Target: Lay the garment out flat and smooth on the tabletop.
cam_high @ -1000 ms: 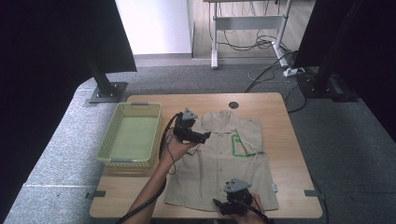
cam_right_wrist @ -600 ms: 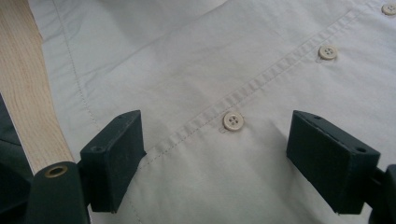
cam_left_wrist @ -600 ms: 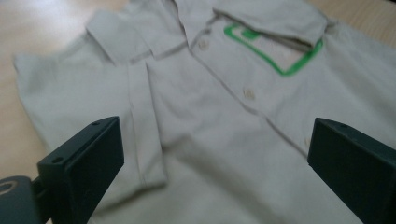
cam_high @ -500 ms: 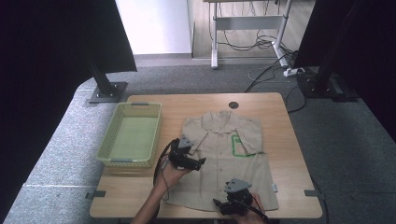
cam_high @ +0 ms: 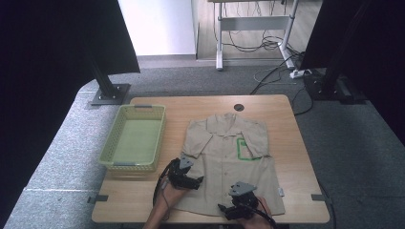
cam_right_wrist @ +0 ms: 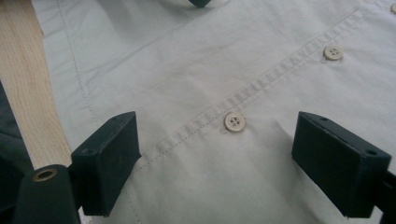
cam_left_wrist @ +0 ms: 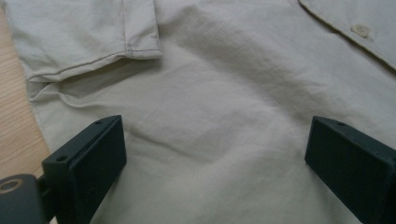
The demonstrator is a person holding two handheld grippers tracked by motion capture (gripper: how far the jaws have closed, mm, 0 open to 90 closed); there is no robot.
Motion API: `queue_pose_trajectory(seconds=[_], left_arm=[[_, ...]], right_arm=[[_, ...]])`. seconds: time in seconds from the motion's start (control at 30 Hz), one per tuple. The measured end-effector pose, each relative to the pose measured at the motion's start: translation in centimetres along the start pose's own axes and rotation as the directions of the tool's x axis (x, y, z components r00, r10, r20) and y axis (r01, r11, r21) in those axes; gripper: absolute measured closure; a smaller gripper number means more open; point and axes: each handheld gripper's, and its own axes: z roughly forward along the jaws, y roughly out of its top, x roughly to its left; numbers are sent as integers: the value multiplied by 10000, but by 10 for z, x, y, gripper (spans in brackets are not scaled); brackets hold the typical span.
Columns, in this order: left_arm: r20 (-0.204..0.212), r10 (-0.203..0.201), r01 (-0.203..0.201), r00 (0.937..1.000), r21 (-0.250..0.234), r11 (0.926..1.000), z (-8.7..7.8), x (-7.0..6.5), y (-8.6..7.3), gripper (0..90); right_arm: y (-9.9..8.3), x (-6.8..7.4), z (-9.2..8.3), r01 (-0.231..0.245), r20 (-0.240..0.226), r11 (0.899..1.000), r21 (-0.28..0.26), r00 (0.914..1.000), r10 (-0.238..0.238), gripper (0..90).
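- The left tool point(cam_high: 187, 180) is wide open over the shirt's point(cam_high: 229, 162) side, just below a short sleeve point(cam_left_wrist: 88, 42). Nothing sits between its jaws.
- The right tool point(cam_high: 239, 206) has just been opening. It hangs over the button strip by the bottom hem, one button point(cam_right_wrist: 234, 122) between its jaws.
- The tan shirt is soft cloth, spread flat in the middle of the wooden surface point(cam_high: 286, 124). It has one green pocket point(cam_high: 246, 148).
- One green plastic basket point(cam_high: 114, 155) with holes sits near the left edge.
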Motion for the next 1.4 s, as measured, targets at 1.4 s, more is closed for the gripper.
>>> queue_pose_trajectory(seconds=[1.4], left_arm=[[-193,-201,202,9996,41,9998,-3,-1,-3,32]], right_arm=[[30,-159,-3,-1531,2708,9868,-522,9490,1615,302]])
